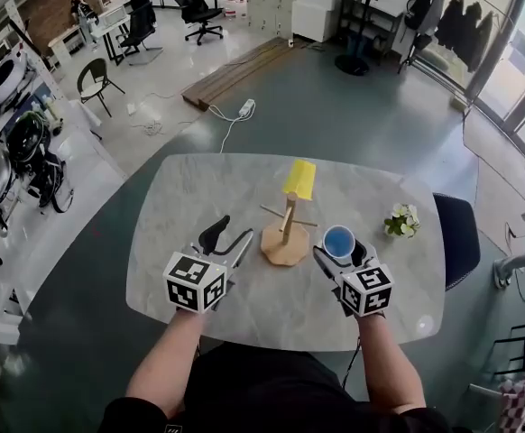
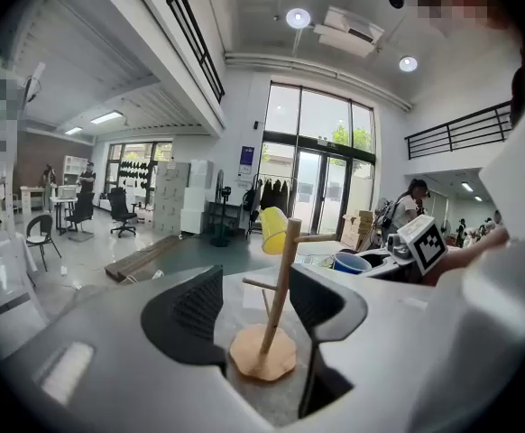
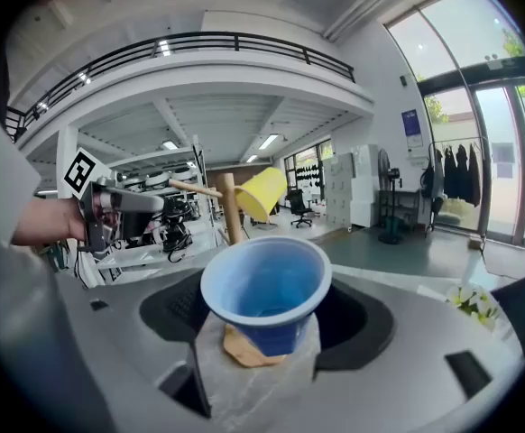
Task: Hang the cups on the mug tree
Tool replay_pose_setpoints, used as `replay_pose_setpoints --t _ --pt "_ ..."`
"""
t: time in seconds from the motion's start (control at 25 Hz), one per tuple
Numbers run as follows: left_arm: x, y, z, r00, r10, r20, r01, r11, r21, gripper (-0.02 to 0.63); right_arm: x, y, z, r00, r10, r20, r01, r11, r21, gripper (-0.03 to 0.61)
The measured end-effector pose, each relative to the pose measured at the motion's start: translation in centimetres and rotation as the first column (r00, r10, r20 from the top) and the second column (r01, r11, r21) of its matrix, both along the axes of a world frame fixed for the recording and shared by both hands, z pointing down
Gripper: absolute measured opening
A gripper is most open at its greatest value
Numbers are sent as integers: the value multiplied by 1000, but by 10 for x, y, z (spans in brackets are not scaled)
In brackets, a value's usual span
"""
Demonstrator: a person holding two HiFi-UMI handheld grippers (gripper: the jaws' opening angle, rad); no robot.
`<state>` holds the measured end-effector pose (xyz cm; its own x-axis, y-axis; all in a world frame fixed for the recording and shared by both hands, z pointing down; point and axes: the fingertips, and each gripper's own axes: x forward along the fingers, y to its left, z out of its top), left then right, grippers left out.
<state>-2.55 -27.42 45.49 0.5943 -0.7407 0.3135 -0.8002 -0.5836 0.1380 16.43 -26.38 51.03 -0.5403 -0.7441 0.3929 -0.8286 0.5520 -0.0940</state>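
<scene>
A wooden mug tree [image 1: 285, 233] stands mid-table with a yellow cup [image 1: 299, 179] hung upside down on its top peg. My right gripper [image 1: 339, 253] is just right of the tree's base, shut on a blue cup [image 1: 339, 242] that it holds mouth up. In the right gripper view the blue cup [image 3: 267, 296] fills the space between the jaws, with the tree post [image 3: 231, 207] and yellow cup [image 3: 262, 192] behind it. My left gripper [image 1: 229, 240] is left of the base, open and empty. Its own view looks between the fingers [image 2: 190, 309] at the tree [image 2: 276, 305].
A small pot of white flowers [image 1: 401, 220] sits near the right rim of the marble table [image 1: 199, 188]. A dark chair [image 1: 456, 233] stands at the table's right side. Office chairs, a wooden board and cables lie on the floor beyond.
</scene>
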Motion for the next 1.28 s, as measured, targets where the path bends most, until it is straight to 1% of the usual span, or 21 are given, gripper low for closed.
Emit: replay_pose_setpoints --t 0.16,0.32,0.48,0.72,0.96,1.28 --pt "-3 -10 -1 1000 23 3 -23 1000 5 224 -1 -11 20 998 9 -57 -12 998 -56 354" --pt "-9 -17 4 999 32 5 -32 999 2 224 -6 -19 35 996 11 -91 -20 995 -93 354" --pt "-16 -20 9 999 36 -4 -37 999 -17 224 -12 -29 34 993 34 -111 -45 994 -99 354" --pt "-23 -22 11 999 44 -18 -44 999 -26 224 -12 -32 28 979 47 -197 -64 995 -82 354" --pt "-29 -21 15 999 46 -23 -47 998 -40 224 -13 -36 24 945 29 -325 -42 999 -33 354" --pt "-27 -17 23 998 56 -28 -58 996 -61 224 -24 -39 22 896 -28 -444 28 1000 -8 356"
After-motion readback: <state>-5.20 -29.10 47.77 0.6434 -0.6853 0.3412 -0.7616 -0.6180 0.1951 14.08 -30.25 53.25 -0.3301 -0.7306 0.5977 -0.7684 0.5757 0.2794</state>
